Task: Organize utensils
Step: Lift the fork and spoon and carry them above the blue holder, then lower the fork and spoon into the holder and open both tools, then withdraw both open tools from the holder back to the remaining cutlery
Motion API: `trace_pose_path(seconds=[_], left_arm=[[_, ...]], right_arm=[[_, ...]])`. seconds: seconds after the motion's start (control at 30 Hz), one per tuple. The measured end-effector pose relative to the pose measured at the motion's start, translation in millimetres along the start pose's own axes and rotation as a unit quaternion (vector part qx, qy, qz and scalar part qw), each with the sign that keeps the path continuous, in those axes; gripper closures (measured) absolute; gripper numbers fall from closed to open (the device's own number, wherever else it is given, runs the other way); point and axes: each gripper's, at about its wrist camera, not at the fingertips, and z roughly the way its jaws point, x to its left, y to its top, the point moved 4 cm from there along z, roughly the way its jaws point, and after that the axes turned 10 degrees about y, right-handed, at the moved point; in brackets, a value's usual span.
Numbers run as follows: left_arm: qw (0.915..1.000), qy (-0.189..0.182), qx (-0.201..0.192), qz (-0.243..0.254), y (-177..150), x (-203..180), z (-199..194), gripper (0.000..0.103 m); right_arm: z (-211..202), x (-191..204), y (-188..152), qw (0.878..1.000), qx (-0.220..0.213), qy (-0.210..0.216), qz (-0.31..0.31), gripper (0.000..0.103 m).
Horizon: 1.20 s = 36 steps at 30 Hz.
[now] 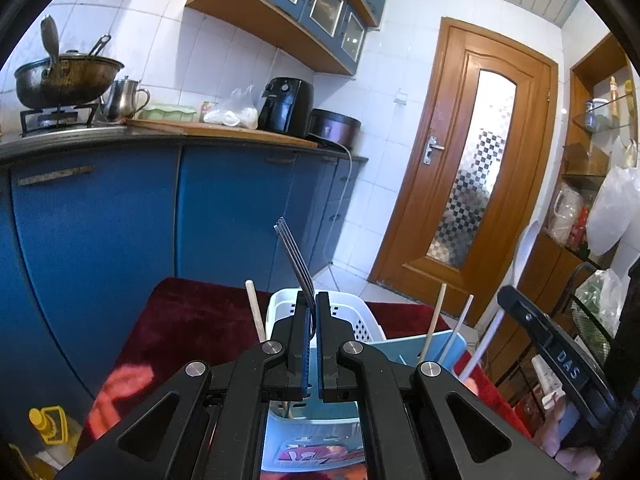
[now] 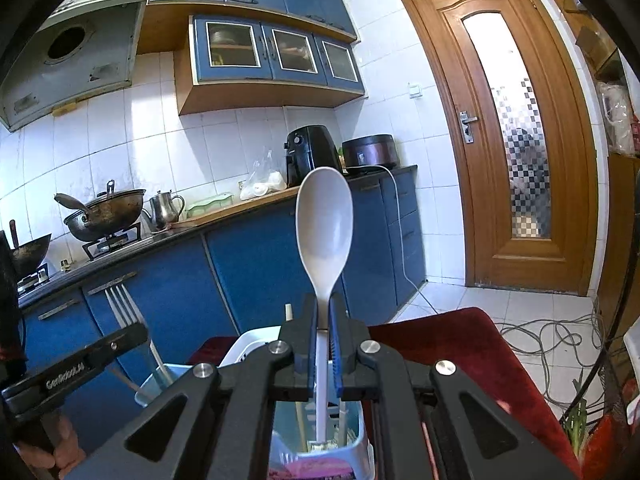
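The left gripper (image 1: 311,304) is pinching a metal fork (image 1: 294,254) by its handle — the jaws are pressed on it from both sides, and the tines point up and a little to the left, above the gripper. Just below and behind the fingers stands a white basket (image 1: 362,320), and beside it, to the right, a light blue basket (image 1: 448,344) that holds chopsticks (image 1: 434,320) standing upright. Both baskets rest on a dark red cloth (image 1: 188,312).

The right gripper (image 2: 323,312) is clamped on the neck of a white plastic spoon (image 2: 325,224). The spoon stands upright with its bowl at the top, and its handle goes down between the jaws into the light blue basket (image 2: 160,376) below. In this view the fork (image 2: 122,308) shows at the left, held by the other gripper. Behind are blue cabinets (image 2: 256,264) and a wooden door (image 2: 516,128).
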Motion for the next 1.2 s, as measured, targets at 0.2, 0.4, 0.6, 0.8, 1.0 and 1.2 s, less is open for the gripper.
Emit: trace_pose_path(seconds=[0.2,0.4,0.6,0.8,1.0,1.2], left_arm=[[0.9999,-0.005,0.011,0.000,-5.2,0.0,4.9,0.101],[0.9996,-0.008,0.024,0.009,-11.8,-3.7,7.0,0.101],[0.9995,-0.005,0.025,0.019,-13.1,-7.4,4.8,0.101],[0.9993,-0.001,0.029,0.024,-12.0,-9.9,-1.3,0.087],[0.9992,-0.004,0.015,0.037,-9.3,-15.9,-16.4,0.067],[0.9990,-0.005,0.011,0.043,-8.8,-16.8,-33.6,0.067]], right_arm=[[12.3,0.6,-15.8,0.999,0.028,-0.006,-0.018,0.095],[16.6,-4.8,-30.0,0.998,0.054,-0.009,-0.013,0.095],[19.2,-4.7,-39.2,0.997,0.077,-0.004,-0.012,0.095],[10.2,-1.7,-38.0,0.997,0.077,0.020,0.013,0.072],[-4.4,7.9,-31.3,0.997,0.070,0.027,0.011,0.072],[-19.2,19.8,-26.6,0.997,0.073,0.036,0.011,0.072]])
